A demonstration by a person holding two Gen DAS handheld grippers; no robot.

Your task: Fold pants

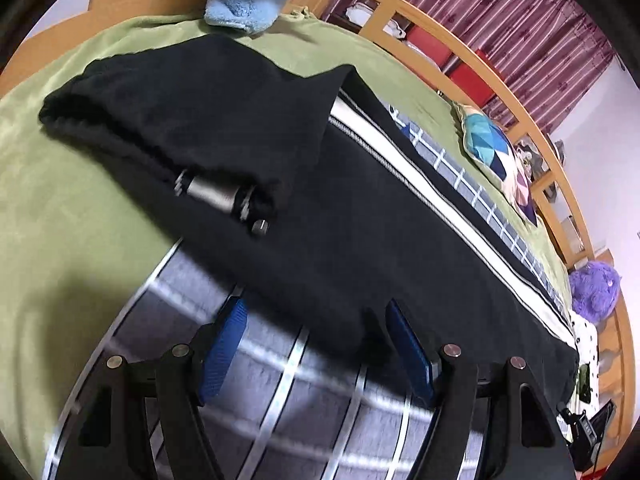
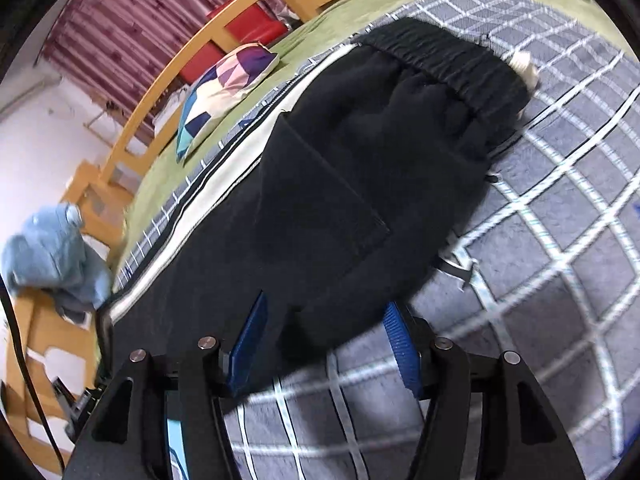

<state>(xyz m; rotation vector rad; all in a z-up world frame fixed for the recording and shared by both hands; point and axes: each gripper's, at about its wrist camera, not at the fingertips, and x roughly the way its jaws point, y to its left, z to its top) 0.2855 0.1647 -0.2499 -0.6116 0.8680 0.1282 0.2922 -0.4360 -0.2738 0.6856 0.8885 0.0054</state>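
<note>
Green bedspread (image 1: 52, 208), grey checked blanket (image 2: 560, 240), black pants (image 2: 340, 200), striped curtain (image 1: 500, 12)

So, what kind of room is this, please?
Most likely a bedroom: the black pants lie on a bed with a wooden bed frame, a patterned pillow and a striped curtain.

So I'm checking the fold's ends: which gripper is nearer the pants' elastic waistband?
Right. The right gripper faces the elastic waistband across the pants' seat; the left gripper view shows only the leg end, no waistband.
</note>
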